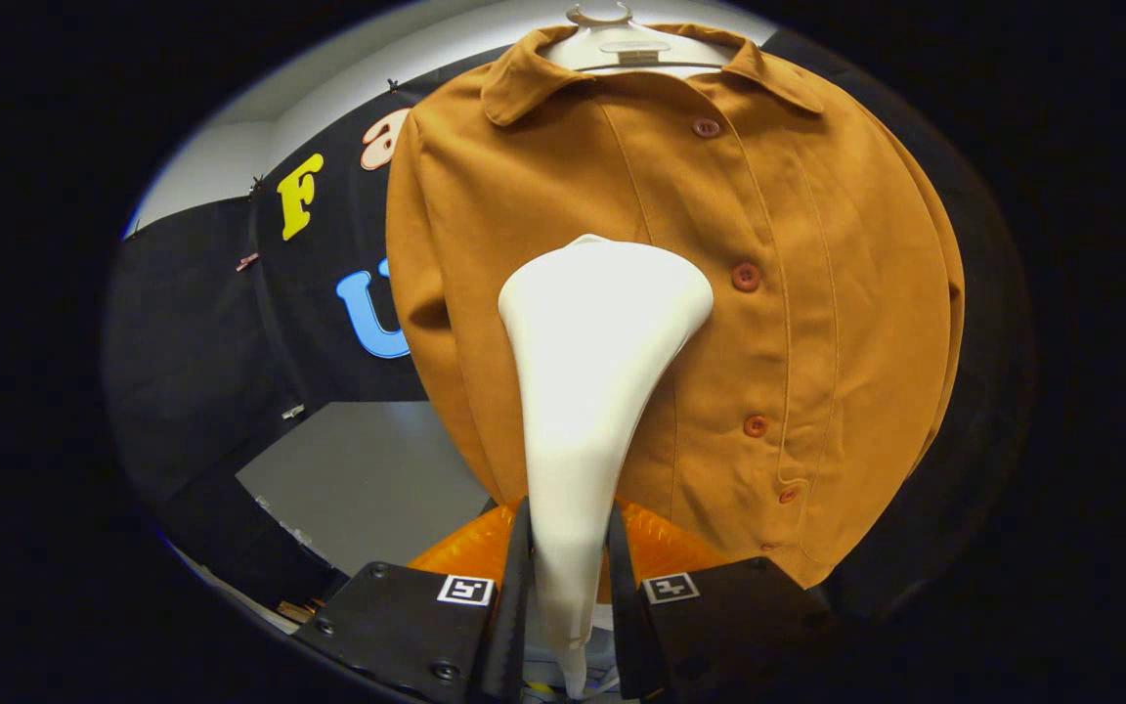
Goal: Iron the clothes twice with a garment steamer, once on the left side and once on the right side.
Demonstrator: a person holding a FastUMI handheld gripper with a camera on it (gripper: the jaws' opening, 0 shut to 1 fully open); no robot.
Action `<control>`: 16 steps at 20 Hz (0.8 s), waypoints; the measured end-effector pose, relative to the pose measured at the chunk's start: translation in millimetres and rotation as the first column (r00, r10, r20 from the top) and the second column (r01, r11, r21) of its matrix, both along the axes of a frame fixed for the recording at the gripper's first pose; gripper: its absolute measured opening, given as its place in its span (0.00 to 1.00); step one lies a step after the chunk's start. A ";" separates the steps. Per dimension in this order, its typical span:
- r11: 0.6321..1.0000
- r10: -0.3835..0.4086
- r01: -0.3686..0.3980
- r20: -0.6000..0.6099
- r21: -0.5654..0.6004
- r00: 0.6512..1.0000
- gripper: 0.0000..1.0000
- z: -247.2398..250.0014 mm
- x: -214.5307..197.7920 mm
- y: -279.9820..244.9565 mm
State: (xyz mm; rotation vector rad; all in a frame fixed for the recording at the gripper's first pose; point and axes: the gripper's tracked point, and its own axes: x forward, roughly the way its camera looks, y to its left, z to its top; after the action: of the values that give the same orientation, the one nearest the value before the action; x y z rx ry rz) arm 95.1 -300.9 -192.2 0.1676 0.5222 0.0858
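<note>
With the gripper [568,577] clamped on the white flared plastic garment steamer [594,372], its head just ahead against the rust-brown buttoned jacket [817,323] could snag a button or slip sideways.

A staged recording booth rather than a lived-in room. Black cloth wall [192,332] is pinned up with small clips at upper left, with plain pale wall [231,156] above it. At centre, a brown jacket [817,323] hangs from a white hanger [622,44] at top centre as a set-up prop.
</note>
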 end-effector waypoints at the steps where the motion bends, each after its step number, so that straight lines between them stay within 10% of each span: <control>1: 1.000 -0.002 0.002 -0.010 0.002 1.000 0.41 -7.7 -1.9 -2.0; 16: 0.997 -0.079 0.081 -0.141 0.011 0.987 0.41 -55.3 -40.8 -12.0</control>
State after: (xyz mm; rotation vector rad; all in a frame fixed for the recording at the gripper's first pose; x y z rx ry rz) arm 54.3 -312.9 -247.5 0.2121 0.6543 0.0000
